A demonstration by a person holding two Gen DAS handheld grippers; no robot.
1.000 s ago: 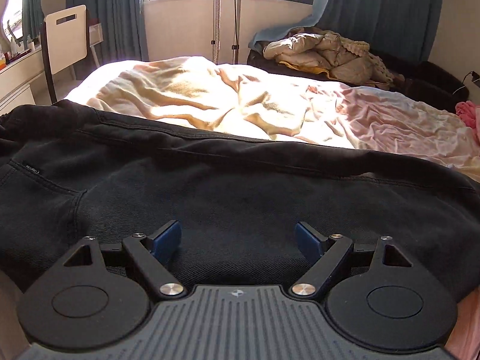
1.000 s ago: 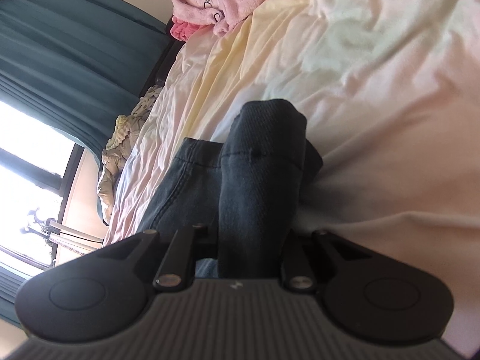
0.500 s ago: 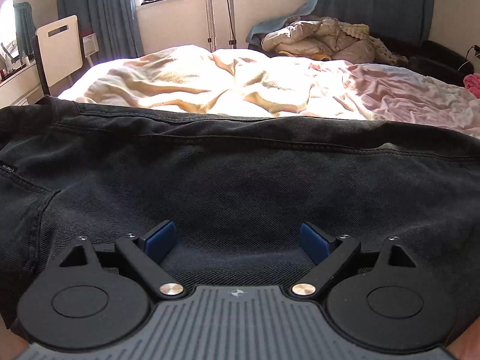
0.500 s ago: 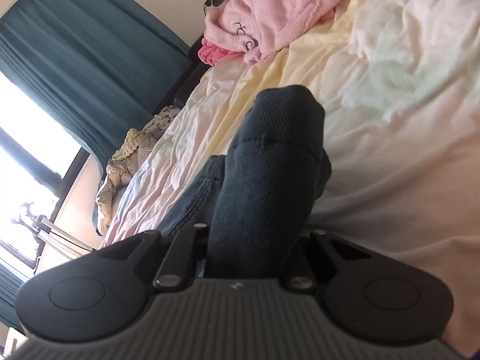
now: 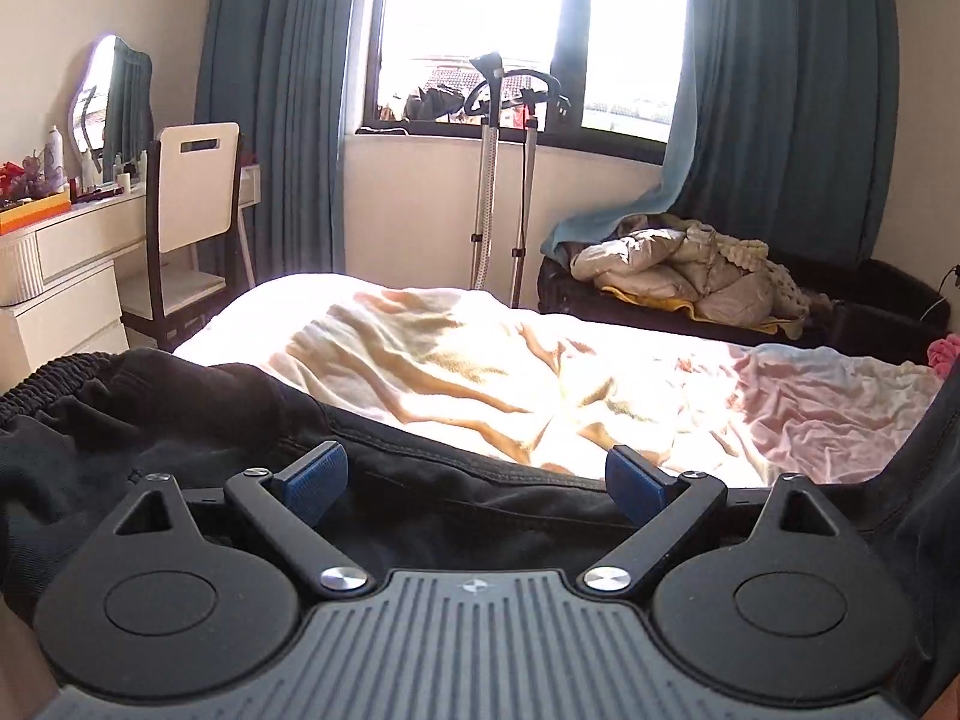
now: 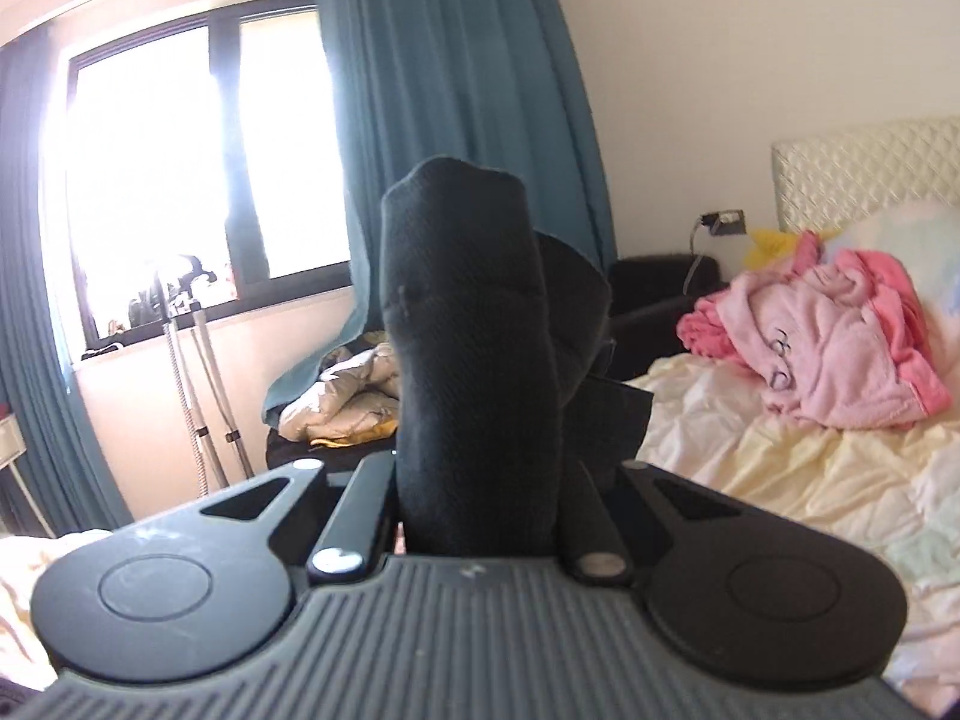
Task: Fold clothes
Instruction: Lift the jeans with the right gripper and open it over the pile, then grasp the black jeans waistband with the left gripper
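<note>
Dark denim trousers [image 5: 180, 420] lie on the bed in the left wrist view, their elastic waistband at the left edge. My left gripper [image 5: 477, 474] is open, its blue pads [image 5: 315, 474] spread over the trousers' upper seam, holding nothing. My right gripper [image 6: 480, 480] is shut on a bunched end of the dark trousers [image 6: 468, 330], which sticks up between the fingers, raised above the bed. The same cloth hangs at the right edge of the left wrist view [image 5: 936, 480].
The bed has a rumpled cream and pink sheet [image 5: 540, 372]. A pink robe [image 6: 840, 348] lies near the headboard. A black couch with a puffy jacket [image 5: 678, 270], a stand [image 5: 498, 180], a chair [image 5: 192, 210] and a dresser [image 5: 60, 264] ring the bed.
My right gripper has lifted the trouser end and swung level, from looking down at the sheet to facing the window. My left gripper has drawn back and tilted up; less cloth fills its view.
</note>
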